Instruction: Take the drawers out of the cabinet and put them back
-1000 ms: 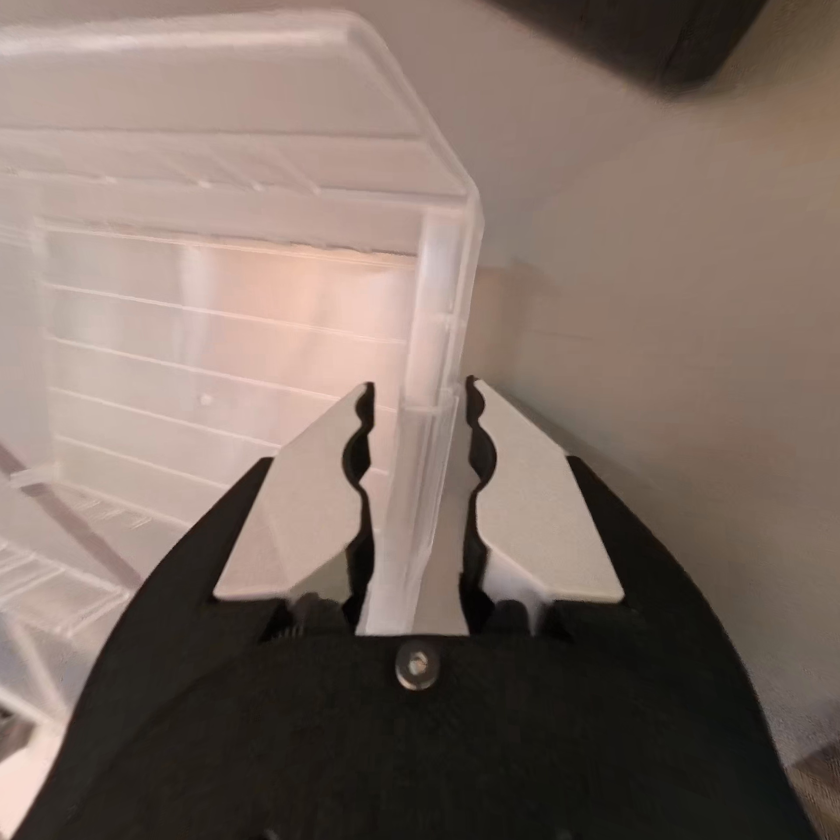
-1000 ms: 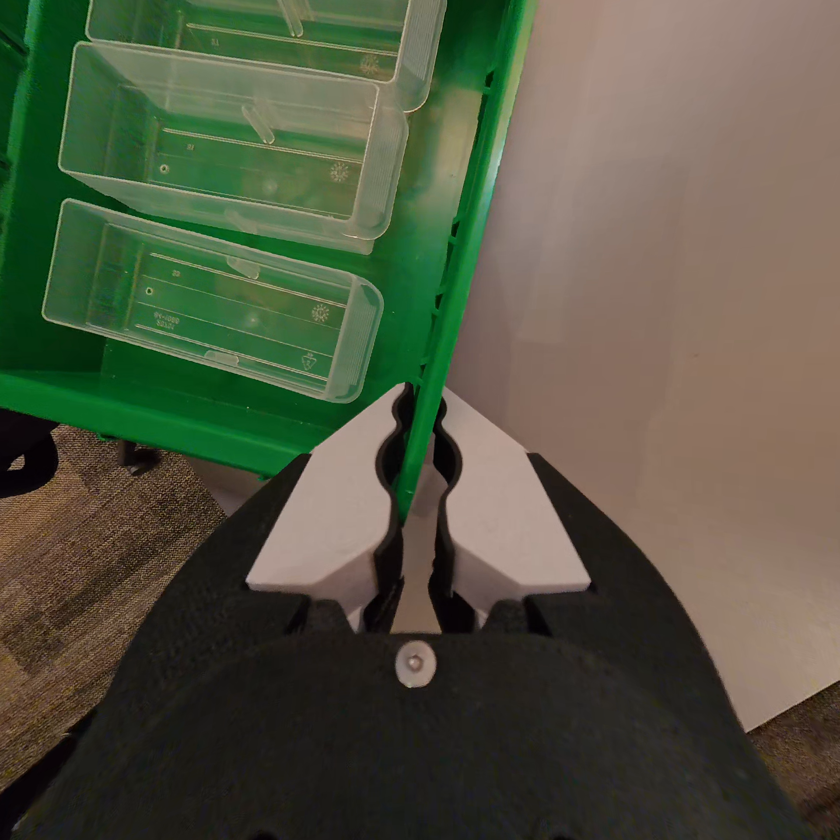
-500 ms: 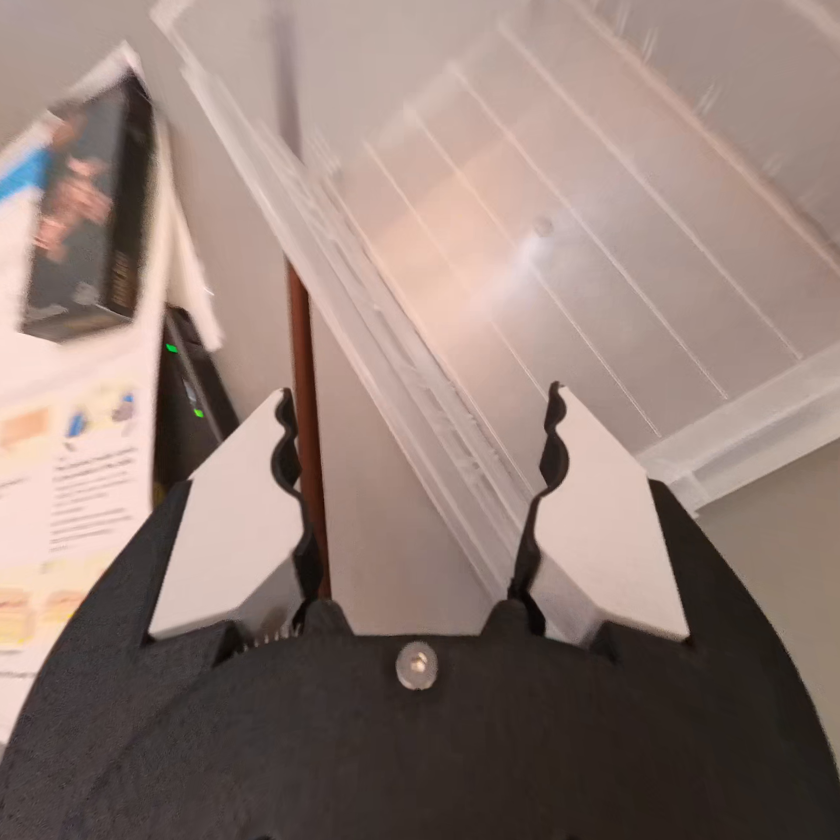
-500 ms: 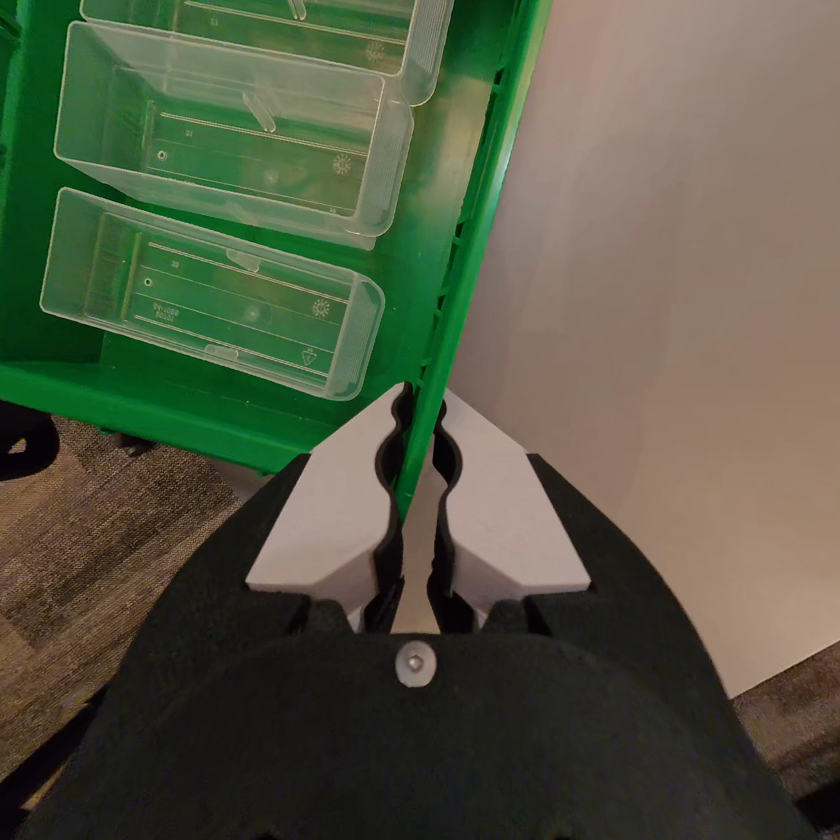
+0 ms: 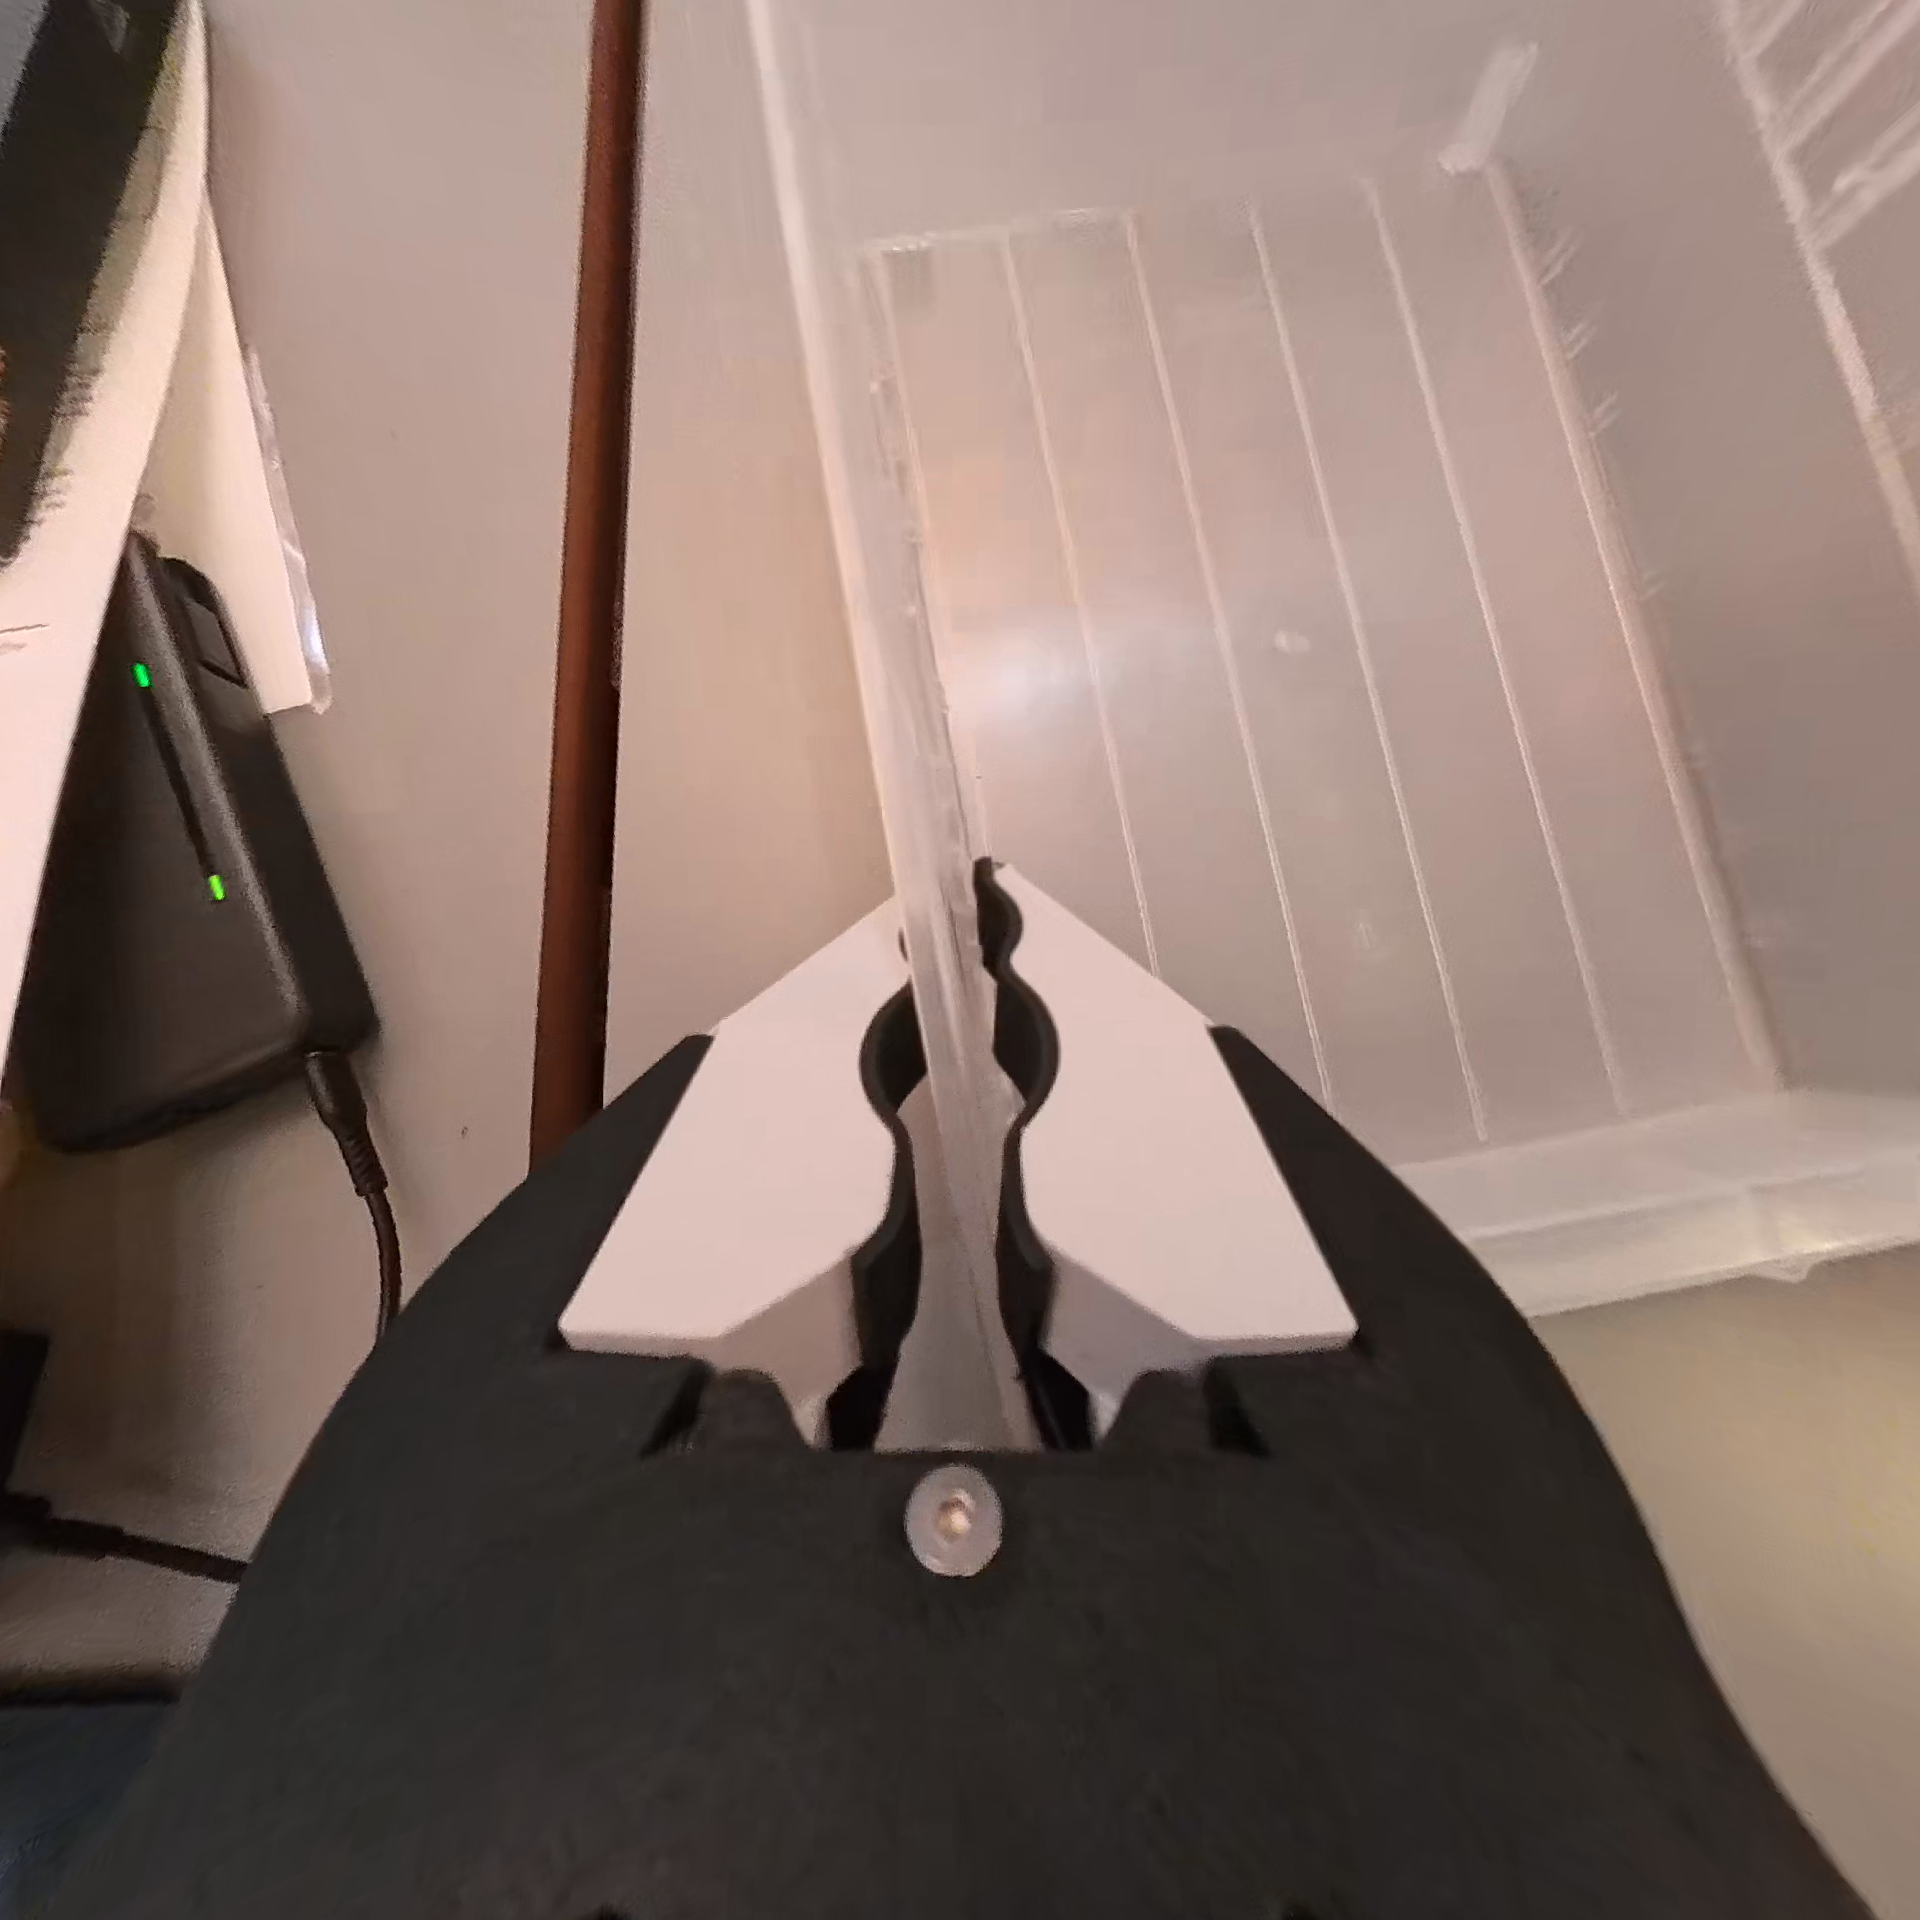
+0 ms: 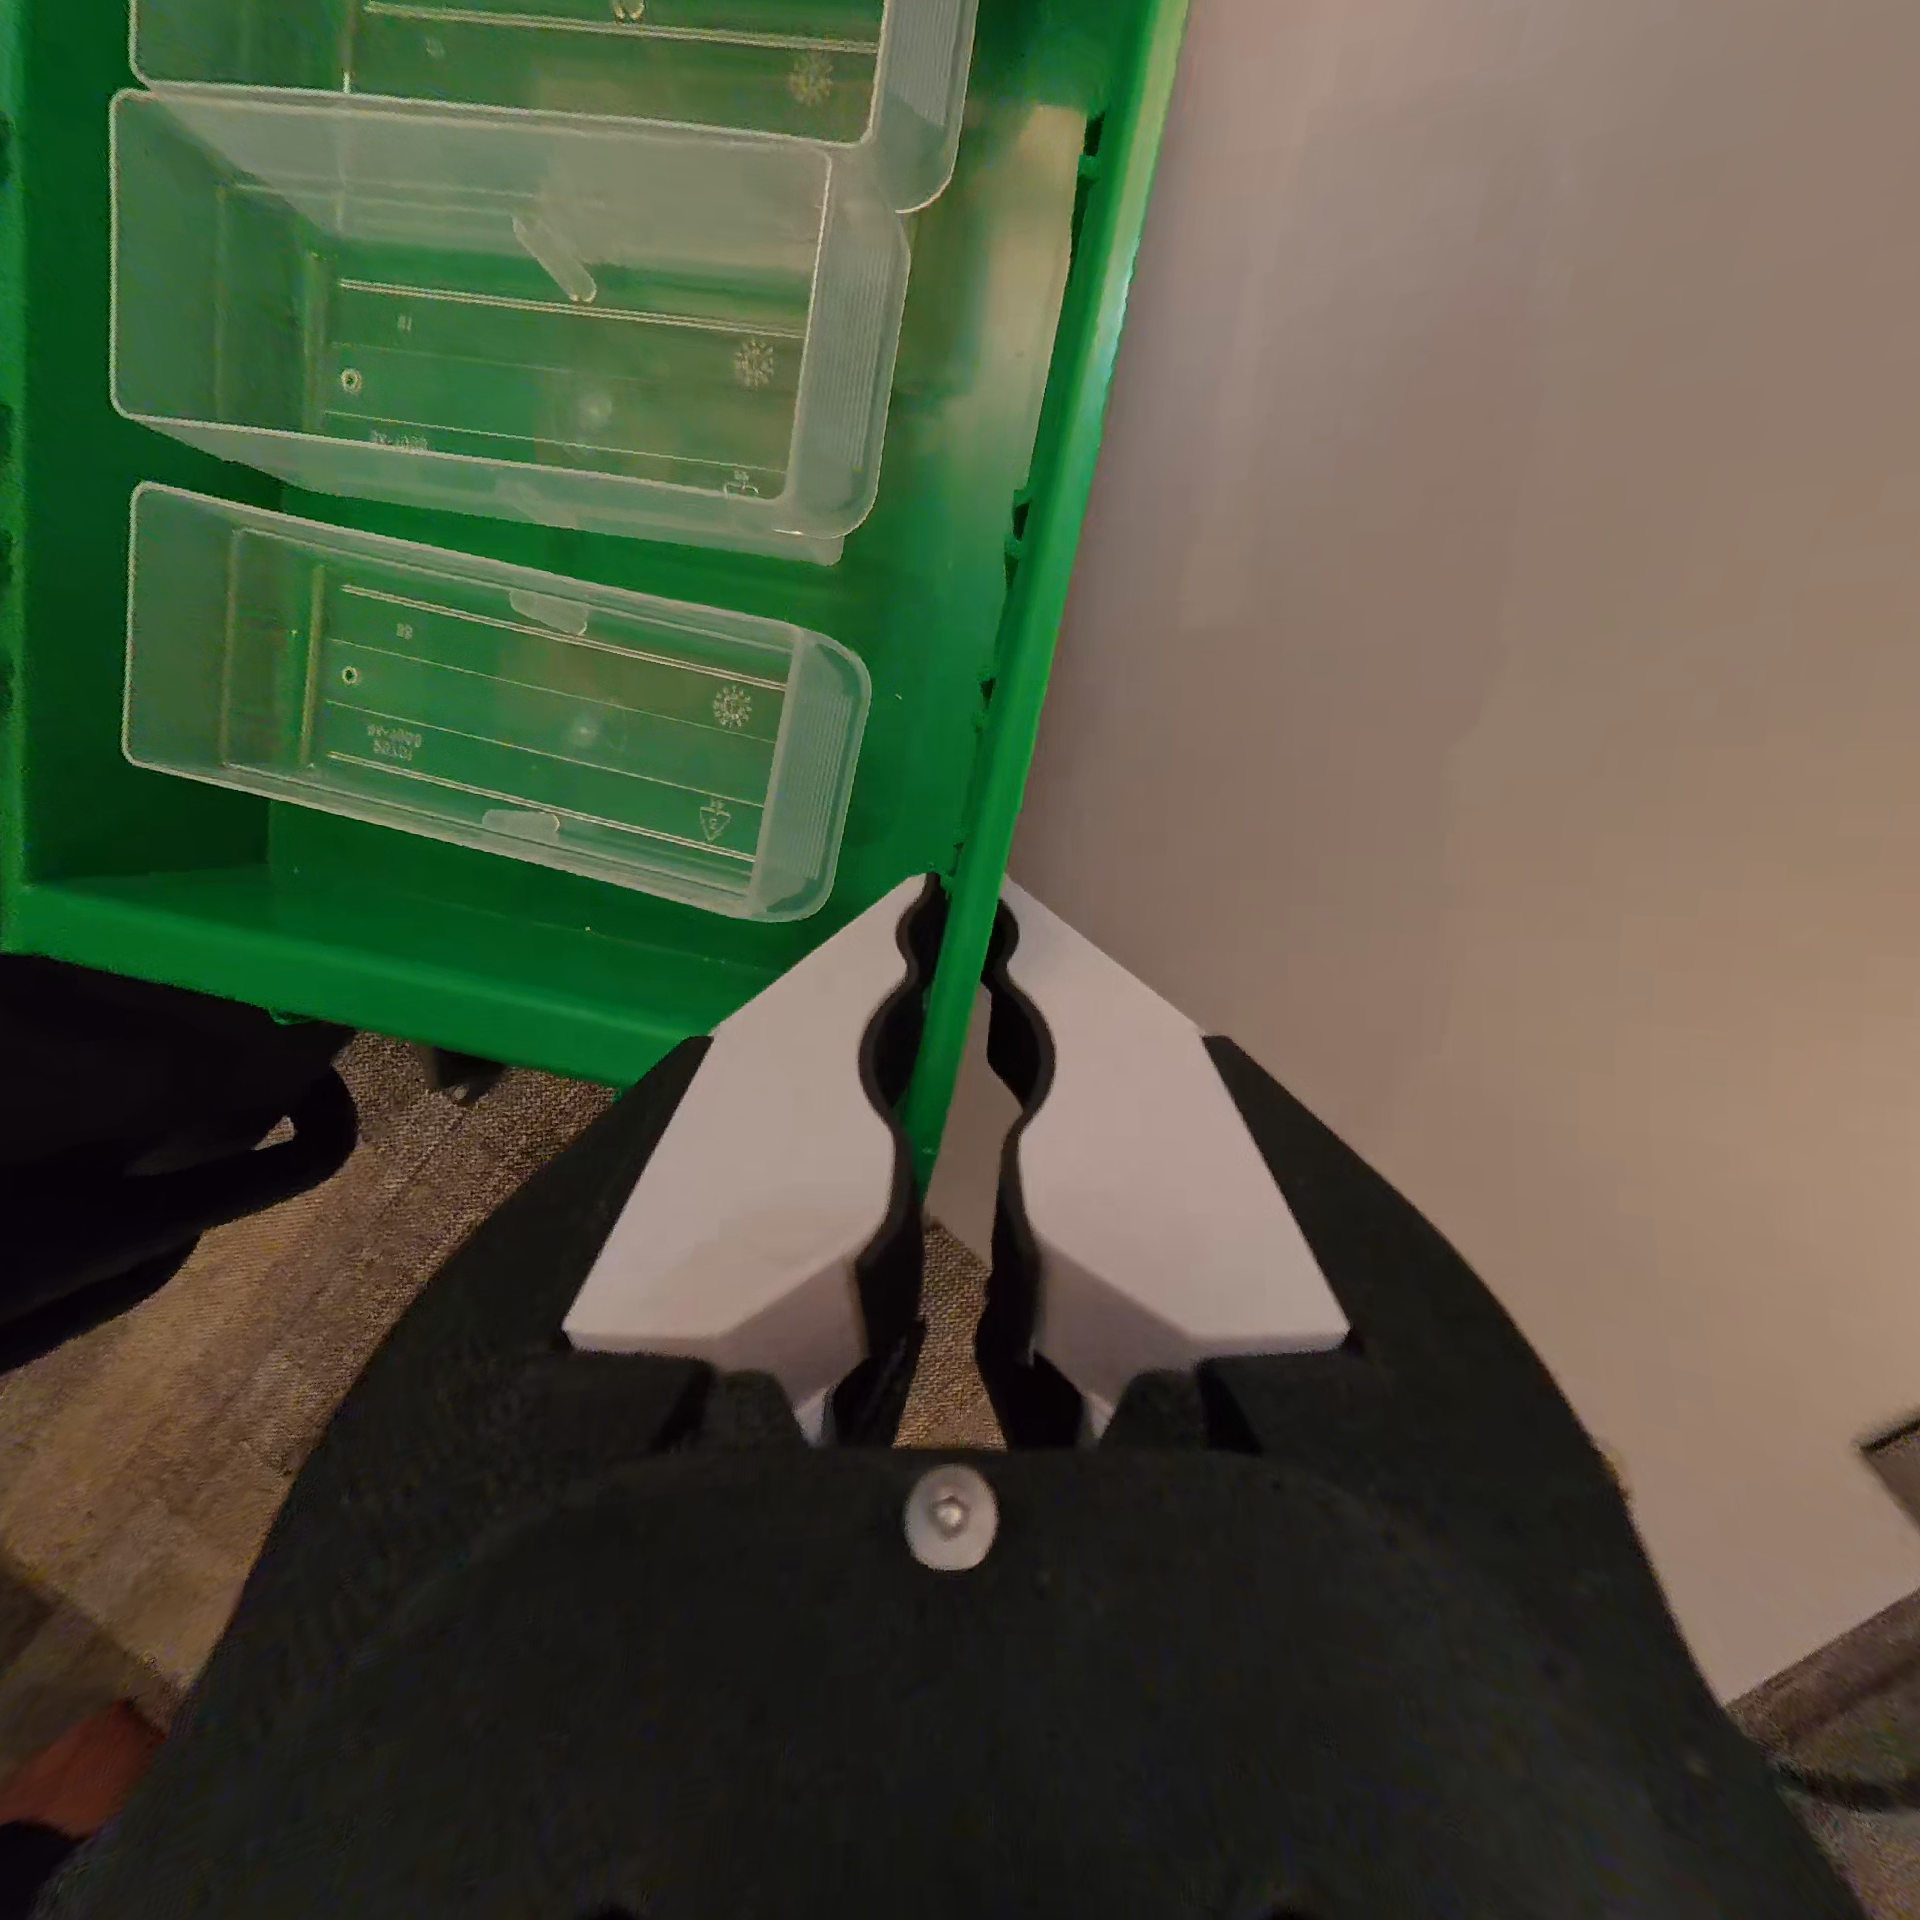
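A: Left wrist view — setting?
B: Beige wall [image 5: 727, 520]; brown pole [image 5: 587, 520] left of the clear drawer [image 5: 1403, 675]; black adapter [image 5: 177, 883] further left. Left gripper [image 5: 951, 904] clamped on the drawer's side wall.

A: Right wrist view?
B: Pale wall [image 6: 1507, 623], carpet [image 6: 208, 1403]. Right gripper [image 6: 961, 904] pinched on the green cabinet [image 6: 520, 977] edge — two clear drawers [image 6: 468, 717] seated inside, left of the grip.
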`<state>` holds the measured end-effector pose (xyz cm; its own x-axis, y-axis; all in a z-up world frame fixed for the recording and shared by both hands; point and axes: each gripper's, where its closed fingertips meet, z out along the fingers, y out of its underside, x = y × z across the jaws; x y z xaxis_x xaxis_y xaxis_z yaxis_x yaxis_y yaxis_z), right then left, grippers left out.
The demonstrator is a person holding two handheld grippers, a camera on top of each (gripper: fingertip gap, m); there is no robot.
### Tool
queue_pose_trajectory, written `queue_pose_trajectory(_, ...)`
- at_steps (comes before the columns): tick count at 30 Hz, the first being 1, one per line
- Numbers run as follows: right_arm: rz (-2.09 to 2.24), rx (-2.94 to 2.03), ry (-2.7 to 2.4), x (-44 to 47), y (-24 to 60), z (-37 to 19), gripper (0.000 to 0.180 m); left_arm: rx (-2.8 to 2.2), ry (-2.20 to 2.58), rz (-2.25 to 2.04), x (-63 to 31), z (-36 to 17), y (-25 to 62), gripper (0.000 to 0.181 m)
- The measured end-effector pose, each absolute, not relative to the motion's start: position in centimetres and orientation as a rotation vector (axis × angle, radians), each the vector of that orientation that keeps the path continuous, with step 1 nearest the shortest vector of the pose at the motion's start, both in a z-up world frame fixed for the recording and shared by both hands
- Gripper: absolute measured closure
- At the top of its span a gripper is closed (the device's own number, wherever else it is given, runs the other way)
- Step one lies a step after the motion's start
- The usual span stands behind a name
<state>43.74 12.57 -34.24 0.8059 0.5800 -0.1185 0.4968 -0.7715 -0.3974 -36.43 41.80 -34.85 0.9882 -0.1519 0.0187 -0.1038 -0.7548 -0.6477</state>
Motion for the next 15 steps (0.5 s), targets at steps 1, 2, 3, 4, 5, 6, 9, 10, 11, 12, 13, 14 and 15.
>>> queue_pose_trajectory(1,0.328,-2.651,-0.796,43.4,12.2,-34.2,0.176,-2.434,0.189,-0.113,-36.2,-34.9,41.7,0.175)
queue_pose_trajectory(2,0.327,-2.657,-0.773,43.0,11.9,-34.0,0.176,-2.432,0.187,-0.129,-36.0,-34.8,41.6,0.177)
queue_pose_trajectory(3,0.327,-2.661,-0.752,42.6,11.6,-33.8,0.176,-2.431,0.190,-0.132,-35.9,-34.8,41.6,0.178)
queue_pose_trajectory(4,0.325,-2.664,-0.738,42.2,11.4,-33.7,0.176,-2.431,0.197,-0.131,-35.9,-34.8,41.5,0.178)
queue_pose_trajectory(5,0.324,-2.667,-0.727,41.8,11.0,-33.6,0.176,-2.427,0.200,-0.132,-35.9,-34.8,41.5,0.178)
queue_pose_trajectory(6,0.322,-2.672,-0.722,41.3,10.6,-33.6,0.176,-2.425,0.195,-0.139,-35.9,-34.8,41.4,0.178)
queue_pose_trajectory(9,0.326,-2.669,-0.720,39.9,9.6,-33.5,0.176,-2.421,0.194,-0.154,-35.9,-34.6,41.2,0.178)
queue_pose_trajectory(10,0.323,-2.665,-0.733,39.4,9.3,-33.5,0.176,-2.420,0.196,-0.158,-35.9,-34.5,41.2,0.178)
queue_pose_trajectory(11,0.317,-2.658,-0.755,39.0,9.0,-33.6,0.176,-2.416,0.199,-0.161,-35.9,-34.3,41.1,0.178)
queue_pose_trajectory(12,0.316,-2.651,-0.773,38.6,8.8,-33.7,0.176,-2.411,0.200,-0.164,-35.9,-34.1,41.1,0.178)
queue_pose_trajectory(13,0.324,-2.646,-0.777,38.2,8.6,-33.9,0.176,-2.405,0.200,-0.168,-35.9,-33.9,41.0,0.178)
queue_pose_trajectory(14,0.330,-2.636,-0.786,37.9,8.6,-34.0,0.176,-2.400,0.201,-0.174,-35.9,-33.7,41.0,0.178)
queue_pose_trajectory(15,0.336,-2.627,-0.803,37.5,8.5,-34.1,0.176,-2.396,0.204,-0.177,-35.9,-33.6,40.9,0.178)
